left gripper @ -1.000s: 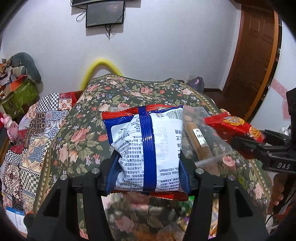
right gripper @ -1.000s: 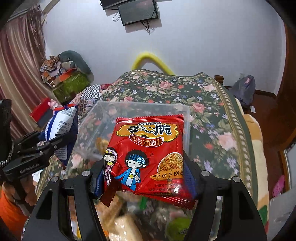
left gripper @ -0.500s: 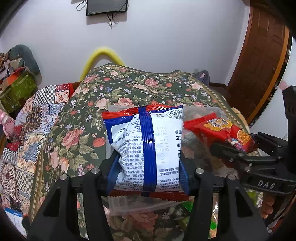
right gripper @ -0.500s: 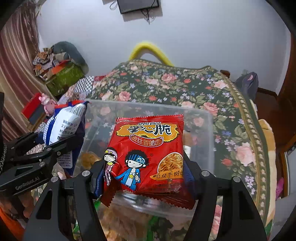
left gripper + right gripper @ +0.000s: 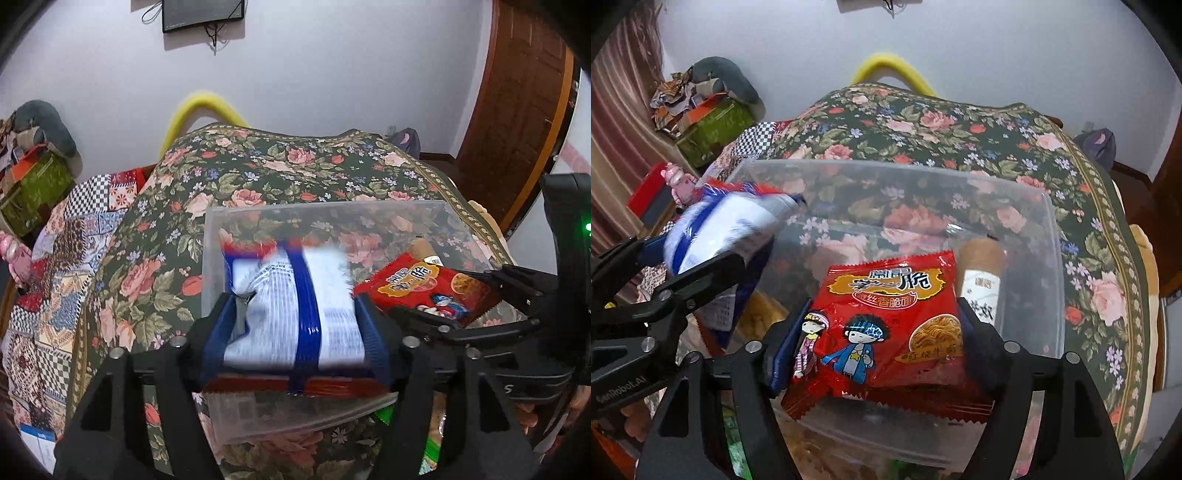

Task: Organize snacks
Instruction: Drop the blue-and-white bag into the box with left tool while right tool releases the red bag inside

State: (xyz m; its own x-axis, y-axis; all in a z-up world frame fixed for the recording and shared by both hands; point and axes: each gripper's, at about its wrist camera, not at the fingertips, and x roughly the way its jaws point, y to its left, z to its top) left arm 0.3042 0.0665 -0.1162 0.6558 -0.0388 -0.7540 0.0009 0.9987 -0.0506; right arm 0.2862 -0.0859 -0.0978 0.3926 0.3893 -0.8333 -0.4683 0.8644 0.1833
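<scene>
1. There's a clear plastic bin [image 5: 1027, 206] sitting on a floral bedspread [image 5: 960, 122], see-through enough that the roses show right through the walls.
2. Inside the bin, at the right, a brown paper-wrapped roll [image 5: 982, 273] with a white label leans against the wall.
3. The left gripper [image 5: 295, 325] is over the left part of the bin. Its jaws have just been opening, and the blue-and-white snack bag [image 5: 291, 306] is between them, blurred. Can't tell if the pads touch it.
4. The right gripper [image 5: 882, 332] is over the bin too, jaws also just been opening, with the red noodle snack packet [image 5: 886, 325] tilted between them; it looks loose, not squeezed.
5. Below the bin's near edge, more packets show, too blurry to name.
</scene>
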